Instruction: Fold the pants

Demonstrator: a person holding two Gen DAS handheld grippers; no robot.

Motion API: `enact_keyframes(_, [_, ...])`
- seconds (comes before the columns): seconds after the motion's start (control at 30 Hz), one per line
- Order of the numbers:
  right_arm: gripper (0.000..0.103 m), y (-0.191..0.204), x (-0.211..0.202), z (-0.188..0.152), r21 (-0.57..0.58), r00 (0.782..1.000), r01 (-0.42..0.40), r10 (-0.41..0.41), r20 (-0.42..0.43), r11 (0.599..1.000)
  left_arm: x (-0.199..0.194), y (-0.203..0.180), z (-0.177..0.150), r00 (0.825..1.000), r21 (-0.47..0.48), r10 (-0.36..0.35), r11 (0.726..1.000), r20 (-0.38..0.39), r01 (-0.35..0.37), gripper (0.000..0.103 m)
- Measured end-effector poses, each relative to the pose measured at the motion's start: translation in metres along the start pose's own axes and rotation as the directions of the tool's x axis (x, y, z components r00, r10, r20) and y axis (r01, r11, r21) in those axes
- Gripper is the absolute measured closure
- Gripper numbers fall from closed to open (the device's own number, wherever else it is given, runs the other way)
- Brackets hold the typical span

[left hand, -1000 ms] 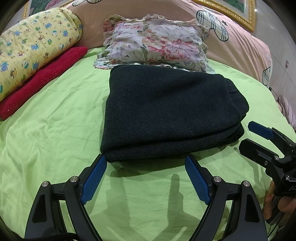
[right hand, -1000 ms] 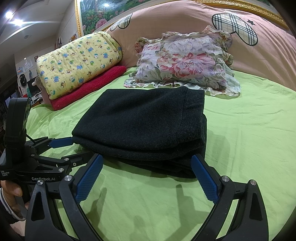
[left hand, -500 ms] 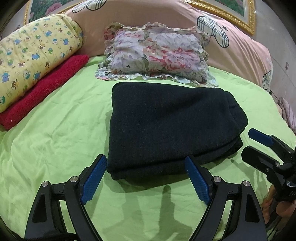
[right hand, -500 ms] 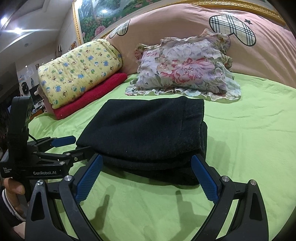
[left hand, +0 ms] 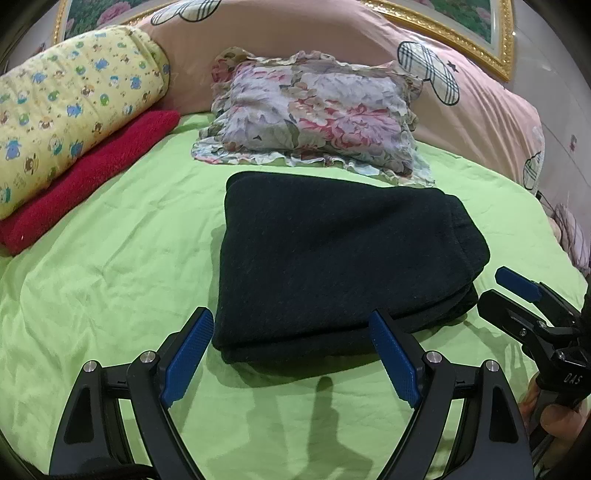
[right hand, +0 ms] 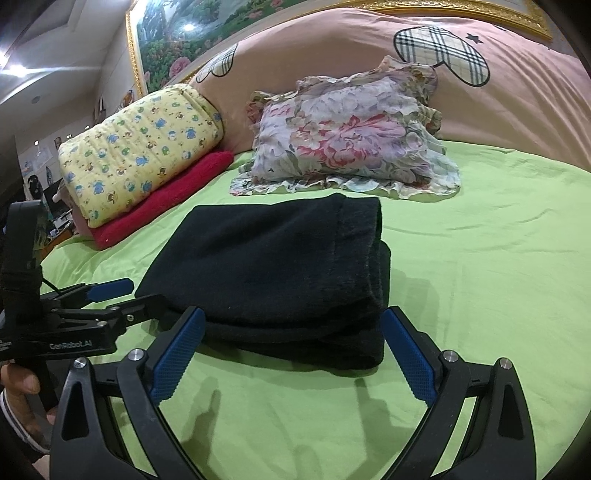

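Observation:
Dark pants [left hand: 332, 258] lie folded into a thick rectangular stack on the green bed sheet [left hand: 110, 277]; the same pants [right hand: 273, 266] fill the middle of the right wrist view. My left gripper [left hand: 291, 354] is open just short of the stack's near edge, nothing between its blue pads. My right gripper [right hand: 291, 350] is open too, at the stack's near right corner, holding nothing. Each gripper shows in the other's view: the right gripper [left hand: 517, 295] at the pants' right side, the left gripper [right hand: 110, 295] at their left side.
A floral pillow [left hand: 314, 114] lies just beyond the pants. A yellow patterned quilt [left hand: 66, 125] rests on a red blanket [left hand: 92, 173] at the far left. A pink cover [left hand: 332, 33] lines the headboard. Hands [right hand: 18, 384] hold the gripper handles.
Both views have drawn back and tilted slightly, so the pants sit lower and a little farther from the pads. The jaws stay equally wide and the pants have not moved.

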State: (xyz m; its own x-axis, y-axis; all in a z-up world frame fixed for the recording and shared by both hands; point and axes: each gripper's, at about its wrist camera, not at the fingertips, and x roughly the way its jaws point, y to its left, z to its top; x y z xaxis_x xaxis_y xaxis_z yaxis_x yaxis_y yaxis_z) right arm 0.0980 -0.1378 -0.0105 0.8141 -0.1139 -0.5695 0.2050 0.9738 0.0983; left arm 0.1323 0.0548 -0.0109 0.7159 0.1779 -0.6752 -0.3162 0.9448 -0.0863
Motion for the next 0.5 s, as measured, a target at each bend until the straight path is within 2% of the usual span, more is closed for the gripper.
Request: enact_keyframes(0.5, [0.006, -0.0070, 0.0050, 0.0037, 0.027, 1.000, -0.003, 0.003, -0.010, 1.000, 0.0079, -0.0042, 0.0090, 1.000, 0.016, -0.001, 1.000, -0.013, 0.001, 0.016])
